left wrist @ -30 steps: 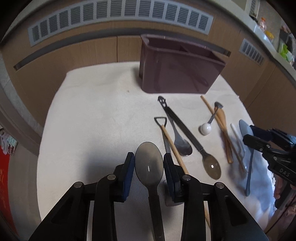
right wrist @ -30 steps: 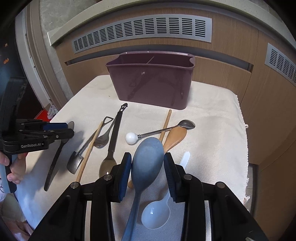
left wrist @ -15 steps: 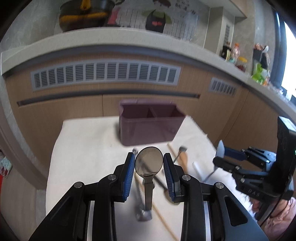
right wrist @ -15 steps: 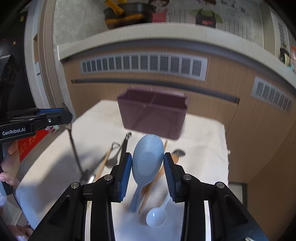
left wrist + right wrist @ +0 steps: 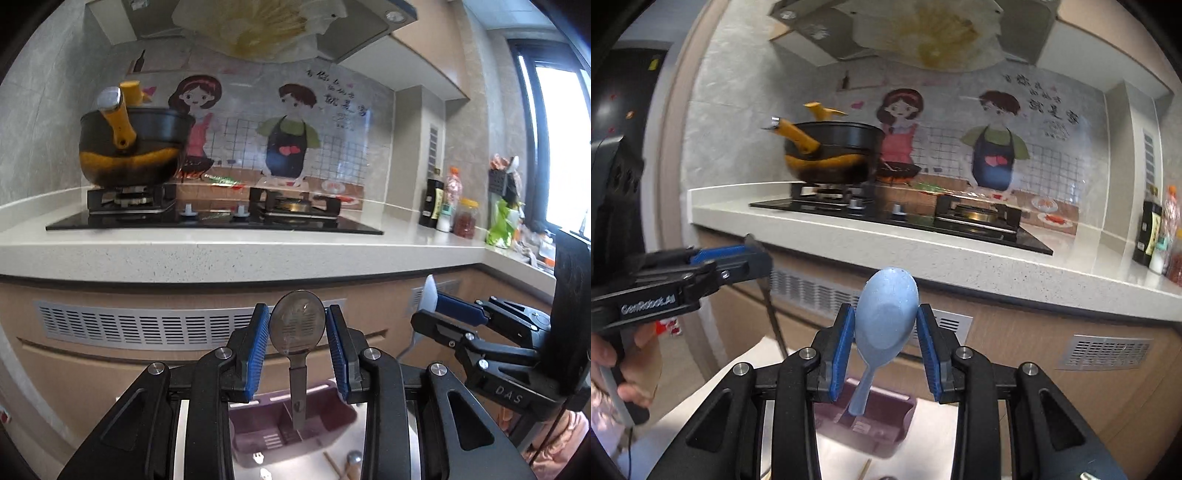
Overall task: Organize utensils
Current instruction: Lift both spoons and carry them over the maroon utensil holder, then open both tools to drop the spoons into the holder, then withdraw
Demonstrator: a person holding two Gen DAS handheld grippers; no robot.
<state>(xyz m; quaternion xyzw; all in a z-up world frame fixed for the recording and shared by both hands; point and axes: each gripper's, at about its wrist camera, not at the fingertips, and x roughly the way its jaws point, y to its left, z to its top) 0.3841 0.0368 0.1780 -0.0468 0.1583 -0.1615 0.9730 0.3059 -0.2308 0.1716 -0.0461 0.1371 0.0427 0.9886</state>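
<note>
Now left claw (image 5: 297,345) grips grey spoon (image 5: 297,326), right claw (image 5: 885,345) blue spoon (image 5: 886,314).

Glossy metal spoon (image 5: 297,326); matt, probably plastic blue spoon (image 5: 886,312) (faintly speckled).

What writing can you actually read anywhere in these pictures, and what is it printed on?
"DAS": on the body of the right claw, seen from the left wrist view.
"GenRobot.AI": on the body of the left claw, seen from the right wrist view.
Handwritten characters on the cartoon wall panel: too blurred to read.
Bottle labels: too small.
</note>
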